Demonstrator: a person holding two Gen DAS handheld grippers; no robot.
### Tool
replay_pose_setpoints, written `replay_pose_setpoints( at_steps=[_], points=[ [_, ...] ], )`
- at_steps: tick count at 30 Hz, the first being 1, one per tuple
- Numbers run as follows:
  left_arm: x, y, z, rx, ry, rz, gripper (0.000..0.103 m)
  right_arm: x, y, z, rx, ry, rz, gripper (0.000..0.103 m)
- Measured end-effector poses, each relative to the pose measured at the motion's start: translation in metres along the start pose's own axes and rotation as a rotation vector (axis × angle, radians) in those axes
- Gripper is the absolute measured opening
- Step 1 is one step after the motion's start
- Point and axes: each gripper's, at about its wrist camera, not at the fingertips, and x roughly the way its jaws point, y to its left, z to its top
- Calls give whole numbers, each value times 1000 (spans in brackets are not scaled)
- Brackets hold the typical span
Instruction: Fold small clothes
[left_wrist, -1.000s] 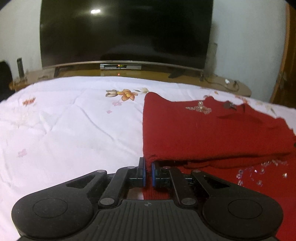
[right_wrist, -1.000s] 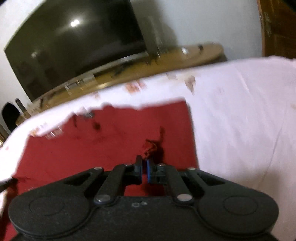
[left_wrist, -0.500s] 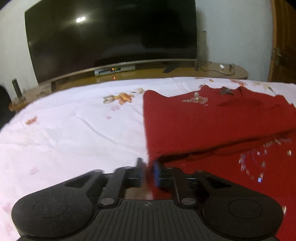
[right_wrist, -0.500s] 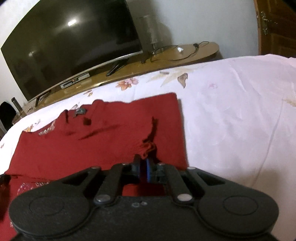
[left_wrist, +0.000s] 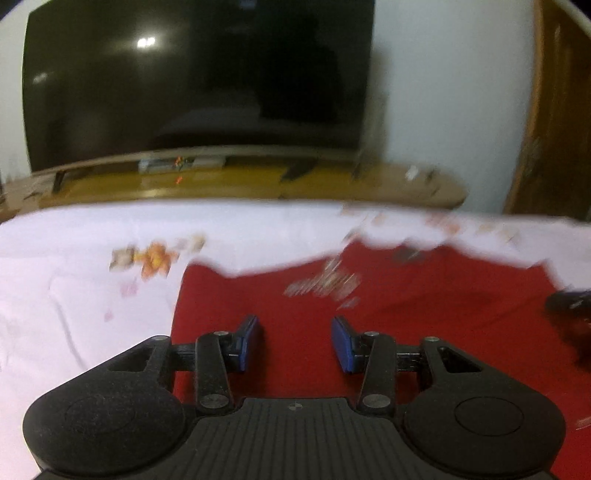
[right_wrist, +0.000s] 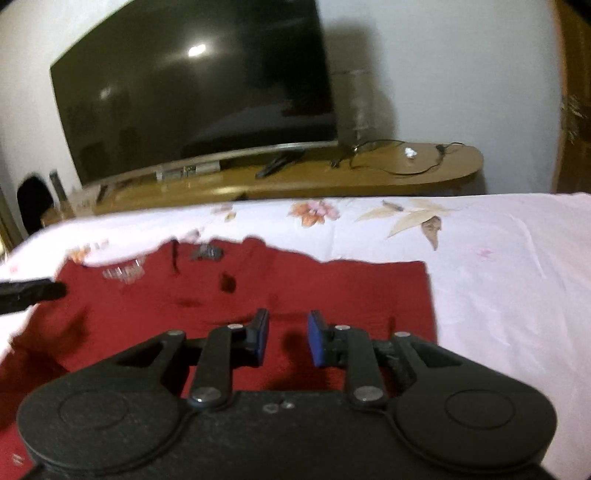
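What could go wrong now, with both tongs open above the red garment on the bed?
1. The sequin decoration could catch on a fingertip of the left tongs.
2. The red garment lies on a soft white bedsheet, so the right tongs might pinch sheet and cloth together.
3. The left view is blurred, so aiming may be poor.

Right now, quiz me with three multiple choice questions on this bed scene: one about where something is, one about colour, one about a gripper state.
1. Where does the garment lie?
A. on the floral bedsheet
B. on the TV stand
C. on the floor

2. What colour is the garment?
A. blue
B. dark red
C. green

3. What state is the left gripper in?
A. shut on the garment
B. shut on nothing
C. open, holding nothing

Answers: 1 A, bedsheet shows around its edges in both views. 2 B, the cloth is dark red with shiny trim. 3 C, its blue pads stand apart over the cloth; the right gripper is open too.
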Motion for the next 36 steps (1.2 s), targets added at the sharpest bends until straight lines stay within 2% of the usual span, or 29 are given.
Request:
replay_pose_setpoints(
  at_steps=[1,2,3,4,7,8,10,11,12,13,15,16,17,18,20,23,25,27,28,30,31,33,35,36],
  points=[
    [7,7,-7,-13,4,10,44,6,-1,-3,-21,15,-26,21],
    [6,15,-9,-61,47,-12,44,13,-8,-7,-27,46,-73,19],
    [4,23,-9,-100,52,-15,44,14,-17,-12,-16,51,-75,16],
    [1,27,-8,-99,52,4,44,11,-26,-15,4,32,-51,14],
    [-12,29,-7,-93,14,30,44,6,-26,-11,-20,41,-73,15],
    [-16,28,-6,-86,-5,36,44,4,-25,-10,-15,41,-78,17],
    [-15,21,0,-42,-19,36,44,-8,-19,-5,-1,-15,-65,28],
    [-10,19,5,-31,-18,33,44,-11,-13,-3,-13,-37,-50,29],
    [-4,17,8,-20,-8,40,52,-10,-5,-1,-38,-45,-26,29],
    [4,16,11,-11,15,60,69,-8,1,0,-64,-40,-12,30],
    [16,20,10,-17,50,94,75,5,9,-2,-108,1,-28,32],
    [29,27,8,-33,107,108,81,15,9,-5,-124,42,-71,31],
    [31,38,6,-100,103,89,81,22,4,-9,-123,70,-111,30],
    [30,46,7,-151,99,78,81,21,-4,-11,-95,48,-96,30],
    [20,49,14,-149,55,113,81,17,-9,-10,-62,56,-81,29],
    [-1,48,22,-155,-89,105,81,-1,-6,-3,-59,0,-76,31],
    [-9,44,27,-178,-159,58,81,-8,-8,1,-41,-36,-80,31],
    [-8,35,30,-152,-174,21,80,-7,-12,5,-13,-60,-87,30],
    [-3,30,30,-135,-165,-2,80,-7,-13,6,-4,-66,-92,28],
    [11,22,27,-103,-114,-2,80,-2,-15,8,-5,-66,-114,27],
    [23,22,25,-91,-72,3,81,2,-17,9,0,-58,-131,27],
    [49,26,19,-83,73,28,81,15,-25,8,32,-27,-156,26],
    [49,26,20,-77,67,34,81,32,-36,1,54,53,-190,27],
    [45,25,24,-81,60,31,81,32,-38,0,49,33,-181,27]
  ],
)
